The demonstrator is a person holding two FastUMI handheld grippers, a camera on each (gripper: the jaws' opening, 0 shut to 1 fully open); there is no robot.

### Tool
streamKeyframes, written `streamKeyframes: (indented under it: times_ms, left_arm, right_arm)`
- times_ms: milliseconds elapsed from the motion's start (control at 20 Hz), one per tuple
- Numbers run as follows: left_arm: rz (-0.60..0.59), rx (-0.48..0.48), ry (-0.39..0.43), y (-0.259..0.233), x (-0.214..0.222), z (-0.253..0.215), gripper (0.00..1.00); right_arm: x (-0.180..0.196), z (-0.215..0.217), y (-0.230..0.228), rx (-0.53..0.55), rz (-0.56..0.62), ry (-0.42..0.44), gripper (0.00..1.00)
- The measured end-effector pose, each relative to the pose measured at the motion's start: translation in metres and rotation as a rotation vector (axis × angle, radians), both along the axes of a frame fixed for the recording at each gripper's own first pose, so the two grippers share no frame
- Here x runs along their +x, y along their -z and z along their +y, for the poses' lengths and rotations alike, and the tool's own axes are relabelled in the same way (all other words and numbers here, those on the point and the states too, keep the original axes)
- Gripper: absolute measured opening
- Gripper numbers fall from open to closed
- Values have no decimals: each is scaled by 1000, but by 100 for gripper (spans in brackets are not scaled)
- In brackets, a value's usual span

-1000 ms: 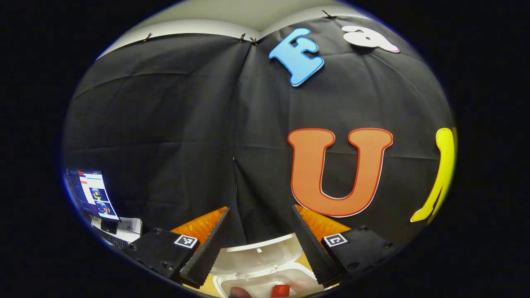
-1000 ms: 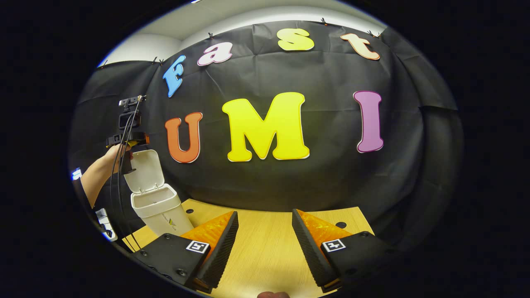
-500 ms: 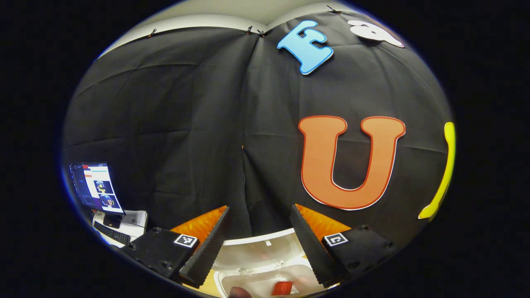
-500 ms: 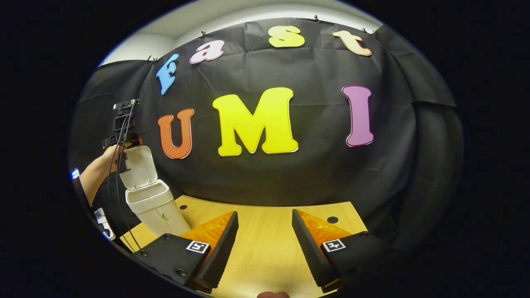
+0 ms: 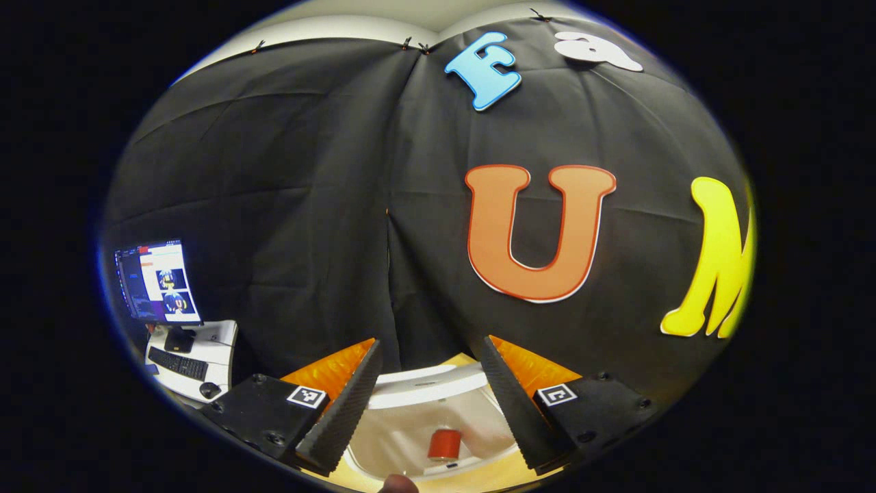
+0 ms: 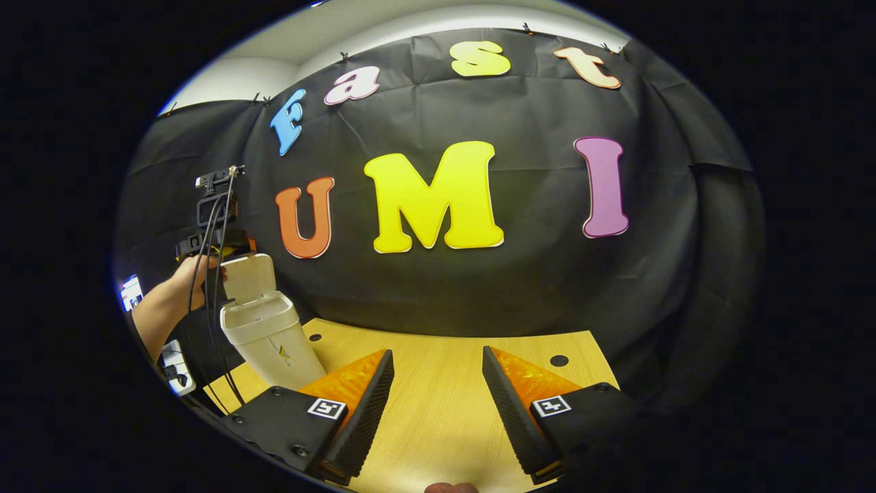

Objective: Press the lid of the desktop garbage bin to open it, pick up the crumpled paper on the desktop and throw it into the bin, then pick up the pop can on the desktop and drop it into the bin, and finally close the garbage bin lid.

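The white desktop bin (image 6: pixel 274 342) stands at the table's (image 6: pixel 438 418) far left. Its lid (image 6: pixel 248 275) leans forward over the opening, about half shut. In the left gripper view the lid's edge (image 5: pixel 424 382) lies between my fingers, and the red pop can (image 5: pixel 443 445) sits down inside the bin (image 5: pixel 404 438). My left gripper (image 5: pixel 430 342) is open, hovering above the bin. In the right gripper view it (image 6: pixel 236 245) sits at the lid's top edge, held by a hand (image 6: pixel 191 274); I cannot tell whether it touches the lid. My right gripper (image 6: pixel 438 352) is open over bare table, holding nothing.
Black cables (image 6: pixel 205 329) hang from the left gripper beside the bin. A lit monitor (image 5: pixel 159 281) and a keyboard (image 5: pixel 178 363) stand on a white desk outside the booth, to the left. The tabletop has small round holes (image 6: pixel 559 360) near its back edge.
The lid has tipped from upright toward the bin's opening. The left gripper has pitched downward and shifted with it, so the can shows farther up between its fingers. The right gripper barely moved.
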State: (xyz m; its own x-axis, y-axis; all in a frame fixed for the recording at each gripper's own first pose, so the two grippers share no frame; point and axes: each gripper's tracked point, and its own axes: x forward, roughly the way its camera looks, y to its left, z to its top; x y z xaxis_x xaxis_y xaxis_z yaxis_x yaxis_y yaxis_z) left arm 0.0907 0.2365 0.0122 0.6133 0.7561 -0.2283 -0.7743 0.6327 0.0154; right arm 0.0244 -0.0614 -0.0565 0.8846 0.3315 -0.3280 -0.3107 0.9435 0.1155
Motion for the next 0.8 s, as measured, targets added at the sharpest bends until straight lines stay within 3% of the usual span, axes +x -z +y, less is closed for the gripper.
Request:
streamKeyframes:
  times_ms: [600, 650, 800]
  left_arm:
    - [105, -38, 30, 87, -14, -37, 96]
    - [109, -38, 32, 89, -15, -37, 100]
    - [106, -51, 32, 97, -16, -36, 96]
  right_arm:
    - [-14, 0, 22, -36, 56, -23, 83]
    - [-17, 3, 24, -35, 60, -27, 83]
    - [-20, 7, 26, -39, 64, -37, 82]
